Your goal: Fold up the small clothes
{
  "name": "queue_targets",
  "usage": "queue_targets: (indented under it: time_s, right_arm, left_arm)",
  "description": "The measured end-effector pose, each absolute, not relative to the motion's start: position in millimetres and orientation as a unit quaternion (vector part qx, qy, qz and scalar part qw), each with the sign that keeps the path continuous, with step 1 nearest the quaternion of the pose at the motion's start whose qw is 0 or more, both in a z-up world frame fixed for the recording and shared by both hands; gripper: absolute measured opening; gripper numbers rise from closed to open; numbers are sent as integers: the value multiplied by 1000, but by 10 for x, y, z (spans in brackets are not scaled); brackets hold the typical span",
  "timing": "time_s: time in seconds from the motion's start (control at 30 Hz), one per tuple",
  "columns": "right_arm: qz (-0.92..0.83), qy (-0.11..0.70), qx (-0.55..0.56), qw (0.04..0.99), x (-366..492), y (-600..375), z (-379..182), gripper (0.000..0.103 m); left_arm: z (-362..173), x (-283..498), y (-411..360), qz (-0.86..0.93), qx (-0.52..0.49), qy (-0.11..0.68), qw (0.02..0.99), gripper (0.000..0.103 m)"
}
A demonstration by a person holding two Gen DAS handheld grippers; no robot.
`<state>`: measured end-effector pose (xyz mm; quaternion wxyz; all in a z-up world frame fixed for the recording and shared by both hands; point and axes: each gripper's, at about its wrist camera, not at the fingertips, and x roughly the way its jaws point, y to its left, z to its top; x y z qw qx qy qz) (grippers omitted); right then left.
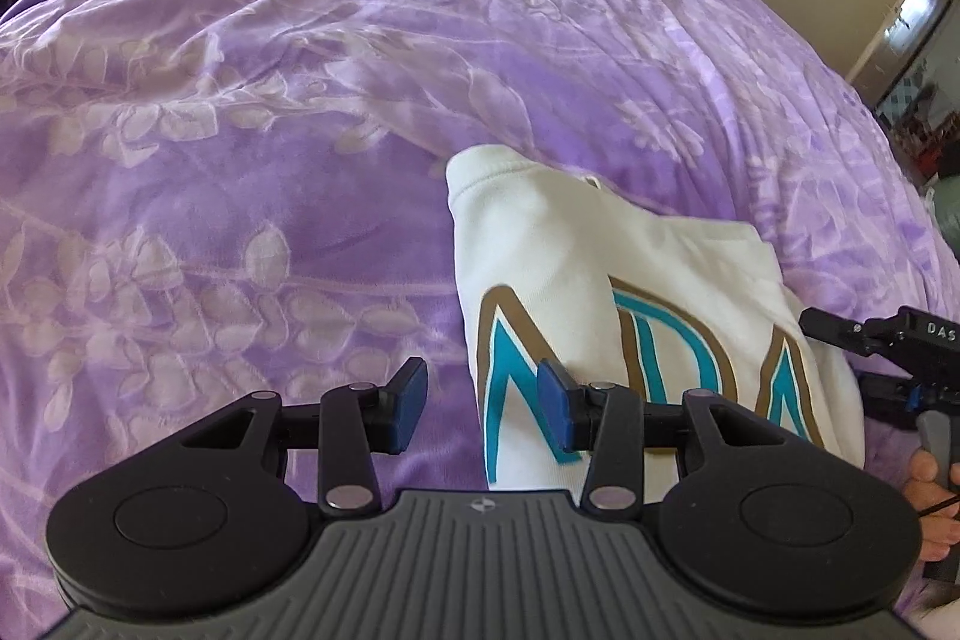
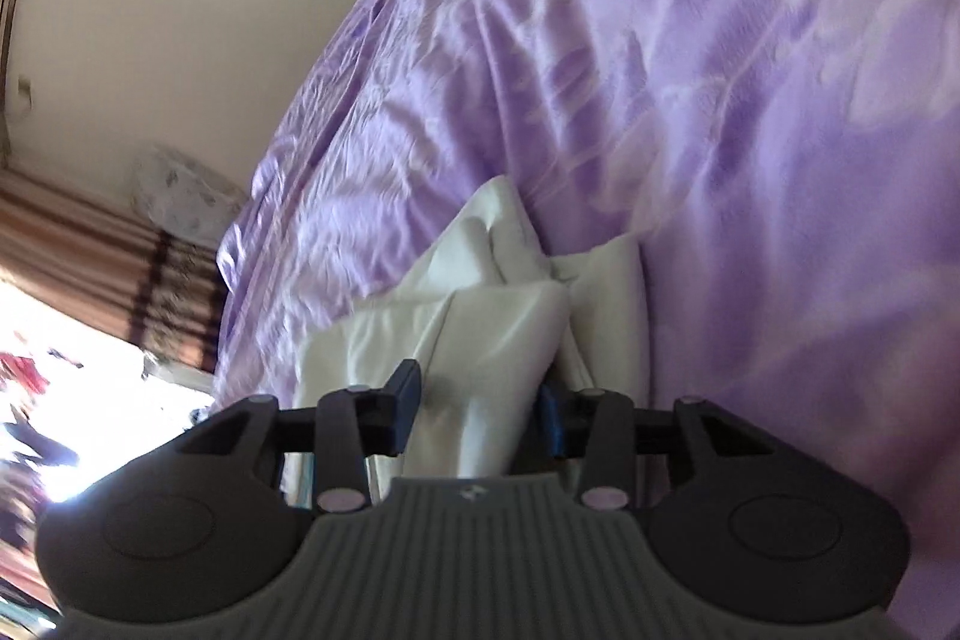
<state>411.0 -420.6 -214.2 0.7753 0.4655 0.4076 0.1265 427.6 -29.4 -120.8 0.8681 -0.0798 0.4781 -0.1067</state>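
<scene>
Left wrist view gives what the other lacks: the printed face of the small white cotton garment (image 1: 600,280), with large teal letters outlined in gold-brown across it, and the right gripper (image 1: 840,334) reaching in at that garment's right edge with a hand (image 1: 927,496) on its handle. Its jaws cannot be judged from here. The left gripper (image 1: 483,406) hovers with its blue pads about half apart, gripping nothing; the garment's left edge lies beneath the gap.

Right wrist view, tilted and blurred, shows only the plain white side, bunched into soft upright folds. A fold of this cloth stands between the right gripper's jaws, which are partly spread; the left pad stands clear of it, and contact at the other pad cannot be told. Only this view shows a striped brown curtain (image 2: 90,244) and a bright window.

The garment lies on a wrinkled lilac bedspread with a pale leaf pattern (image 1: 270,130), towards its near right part.
</scene>
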Motion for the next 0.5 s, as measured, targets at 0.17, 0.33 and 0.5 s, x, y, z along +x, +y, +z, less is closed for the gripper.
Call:
queue_targets:
  time_s: [0.17, 0.33, 0.5]
  right_arm:
    - [134, 380, 434, 806, 4131, -4141, -1922, 4]
    - [165, 309, 320, 880, 4000, -3896, -1193, 1]
    - [105, 358, 270, 888, 4176, -3951, -1390, 1]
  left_arm:
    - [-1218, 4329, -265, -98, -93, 472, 871, 49]
    - [-1179, 4372, -267, -104, -108, 456, 877, 49]
    - [-1201, 4413, -379, -107, -93, 453, 880, 49]
